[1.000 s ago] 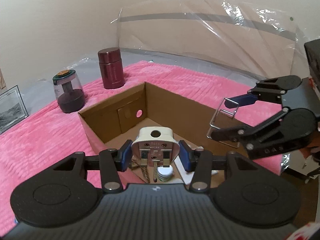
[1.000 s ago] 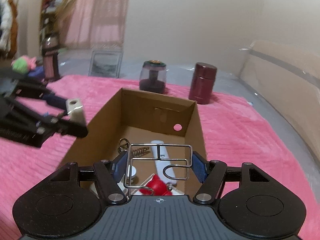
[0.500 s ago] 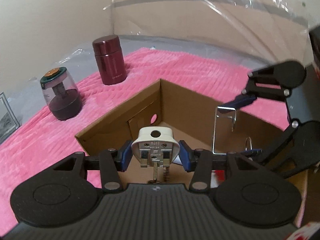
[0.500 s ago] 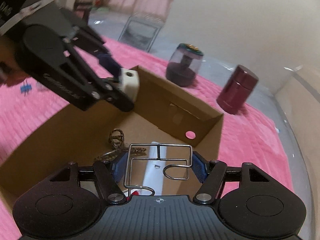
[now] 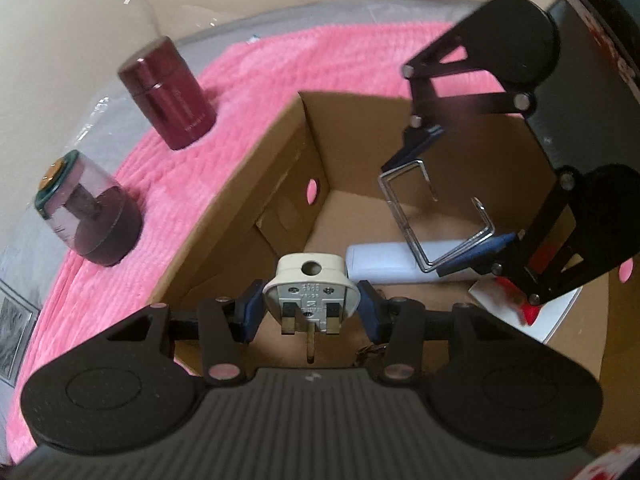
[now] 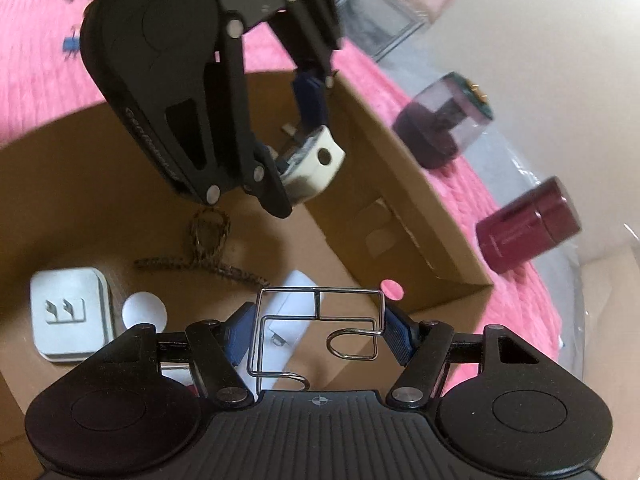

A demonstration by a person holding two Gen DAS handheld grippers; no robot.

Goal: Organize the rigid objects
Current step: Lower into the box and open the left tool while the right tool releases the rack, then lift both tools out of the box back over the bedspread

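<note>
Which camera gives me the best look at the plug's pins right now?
Left wrist: the plug sits centred in the left gripper, pin face toward the lens. The right wrist view shows it from the side, pins mostly hidden behind the gripper.

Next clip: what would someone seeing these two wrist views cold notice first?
Both grippers hang over the open brown cardboard box, each gripping something: the left gripper clamps a cream three-pin plug adapter, and the right gripper pinches a bent silver wire frame. Outside the box, on the pink ribbed blanket, stand a maroon metal canister and a clear-domed dark jar.
</note>
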